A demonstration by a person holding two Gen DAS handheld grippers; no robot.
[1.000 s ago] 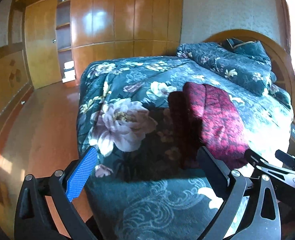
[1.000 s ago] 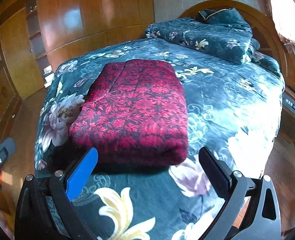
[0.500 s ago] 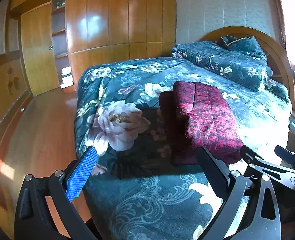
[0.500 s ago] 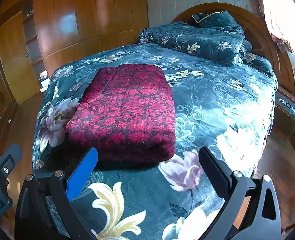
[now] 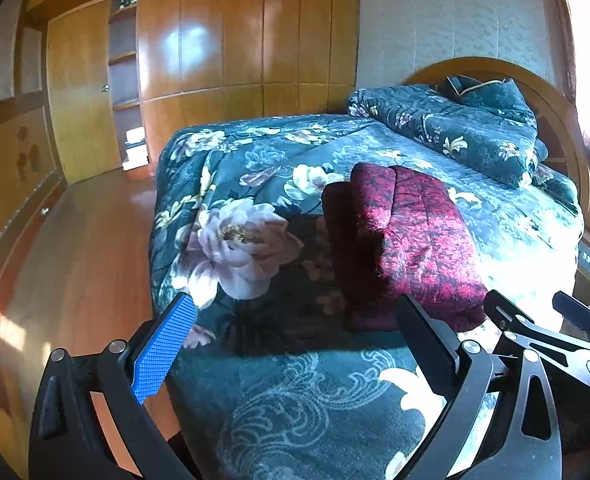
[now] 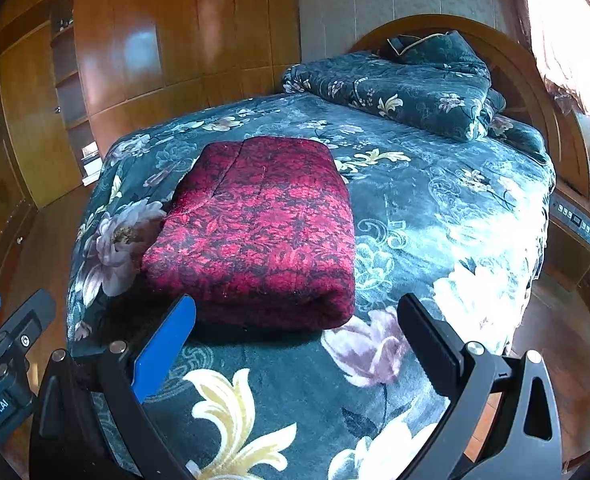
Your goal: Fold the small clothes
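Note:
A dark red patterned garment (image 6: 259, 228) lies folded into a thick rectangle on the floral bed cover (image 6: 435, 208). In the left wrist view the same red garment (image 5: 411, 236) lies ahead and to the right, half in shadow. My left gripper (image 5: 295, 332) is open and holds nothing, hovering over the bed's near corner, short of the garment. My right gripper (image 6: 295, 332) is open too, with nothing between its fingers, just in front of the garment's near folded edge. The right gripper's frame (image 5: 543, 340) shows at the left view's right edge.
A folded dark floral quilt (image 6: 407, 88) lies against the curved wooden headboard (image 6: 535, 80). Wooden wardrobes (image 5: 235, 32) line the far wall. Bare wooden floor (image 5: 75, 248) lies left of the bed. A bedside control panel (image 6: 575, 220) sits at the right.
Both grippers have drawn back from the bed and risen slightly; the folded garment looks smaller and farther. The garment has not moved. Both grippers stay open.

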